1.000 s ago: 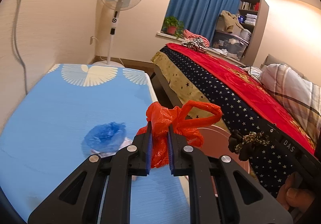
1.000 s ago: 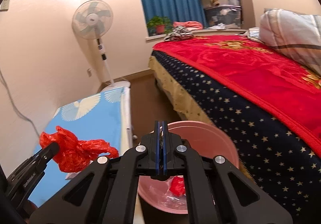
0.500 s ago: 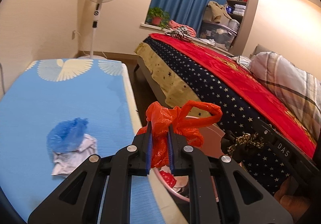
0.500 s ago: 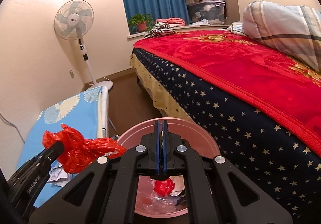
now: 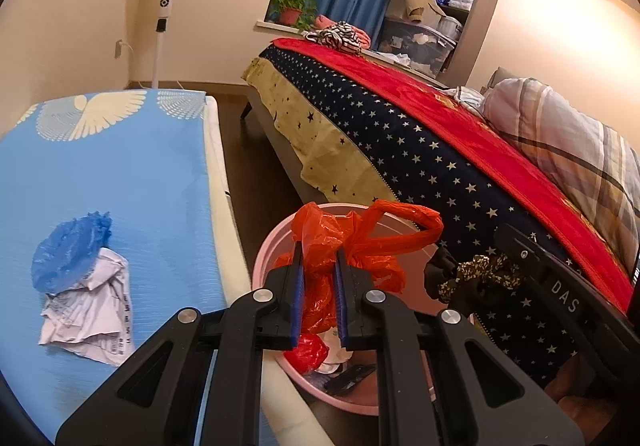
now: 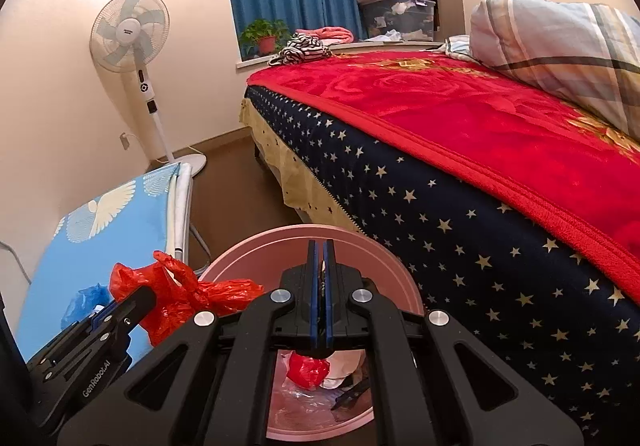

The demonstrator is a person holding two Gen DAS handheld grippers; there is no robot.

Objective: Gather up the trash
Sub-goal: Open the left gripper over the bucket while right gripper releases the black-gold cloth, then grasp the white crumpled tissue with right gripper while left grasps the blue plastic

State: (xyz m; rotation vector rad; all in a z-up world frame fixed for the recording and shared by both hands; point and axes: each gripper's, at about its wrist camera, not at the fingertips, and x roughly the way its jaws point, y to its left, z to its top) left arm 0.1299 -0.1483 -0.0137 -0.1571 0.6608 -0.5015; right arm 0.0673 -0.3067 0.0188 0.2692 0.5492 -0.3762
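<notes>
Holding, left gripper [image 5: 318, 278]: jaws are clenching a crumpled red plastic bag [image 5: 360, 246], its knotted loop handle sticking up, hanging over the basin's rim.
Right gripper [image 6: 319, 296]: jaws are pressing together; a dark speckled scrap is bunching at its tip in the left wrist view, but whether the jaws are gripping it I cannot tell.
Pink plastic basin [image 6: 360, 246]: round, smooth-walled, sitting on the dark floor between the counter and the bed; it is holding a red plastic wad [image 6: 308, 370], clear film, something white and a dark flat item.
Counter [image 5: 120, 166]: padded blue cover showing white wing prints; a crumpled blue plastic piece [image 5: 68, 250] is lying on wrinkled printed paper [image 5: 92, 314], both near the basin-side edge.
Bed [image 6: 460, 134]: plush red blanket is lying over a navy star-print sheet and a tan skirt.
Writing: "DAS" is showing on the right gripper in the left wrist view; "GenRobot.AI" is showing on the left gripper in the right wrist view.
</notes>
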